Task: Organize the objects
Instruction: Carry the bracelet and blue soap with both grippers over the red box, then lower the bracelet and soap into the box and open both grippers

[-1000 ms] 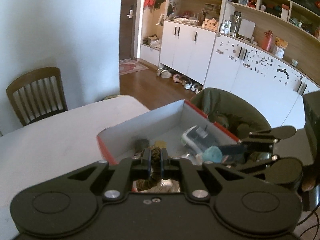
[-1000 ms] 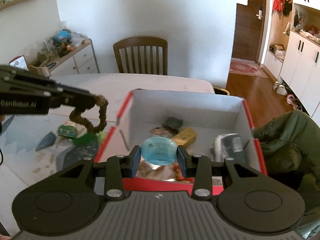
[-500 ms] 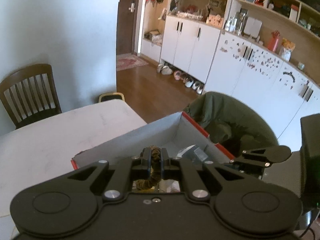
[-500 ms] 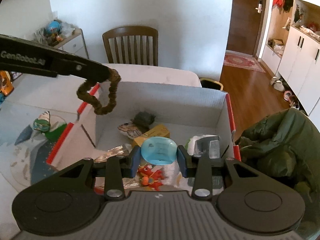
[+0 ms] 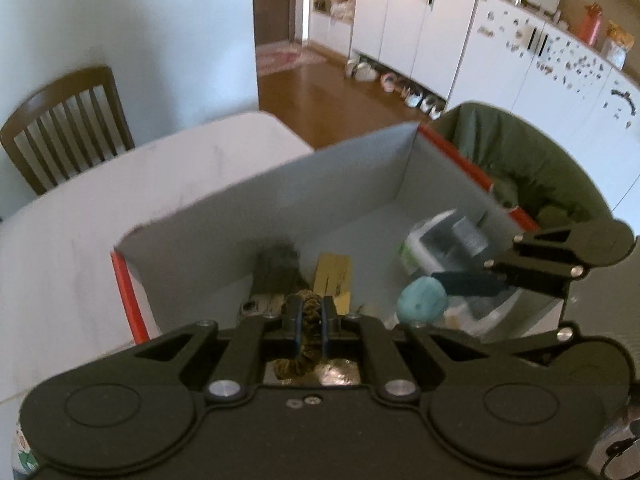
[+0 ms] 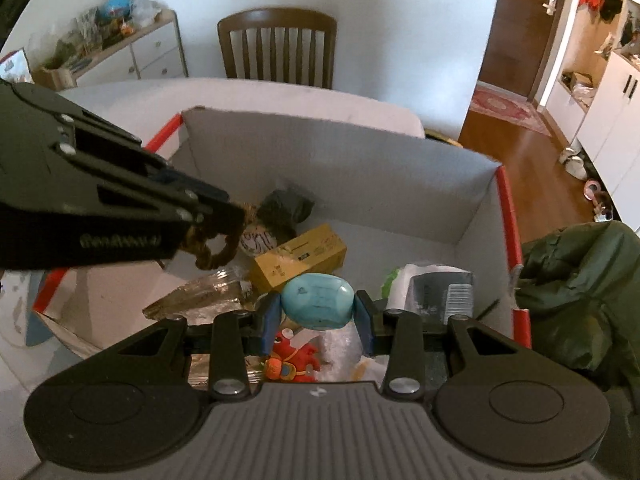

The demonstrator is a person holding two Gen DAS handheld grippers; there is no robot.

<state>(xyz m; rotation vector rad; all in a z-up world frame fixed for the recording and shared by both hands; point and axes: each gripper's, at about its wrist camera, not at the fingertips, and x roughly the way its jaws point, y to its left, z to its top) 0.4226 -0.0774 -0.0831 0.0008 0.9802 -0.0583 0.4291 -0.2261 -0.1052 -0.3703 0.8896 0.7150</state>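
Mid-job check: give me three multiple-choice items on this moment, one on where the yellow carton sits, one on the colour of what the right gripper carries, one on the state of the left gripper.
1. Where is the yellow carton?
A. on the chair
B. inside the box
C. on the floor

2. What colour is the oval case in the right gripper?
A. light blue
B. red
C. black

3. What state is the left gripper in?
A. wide open and empty
B. out of view
C. shut on the brown scrunchie

Answers: 1 B, the carton lies on the box's grey floor among other items. 2 A, the case between the right fingers is light blue. 3 C, the left fingers pinch the scrunchie, which hangs in a loop over the box.
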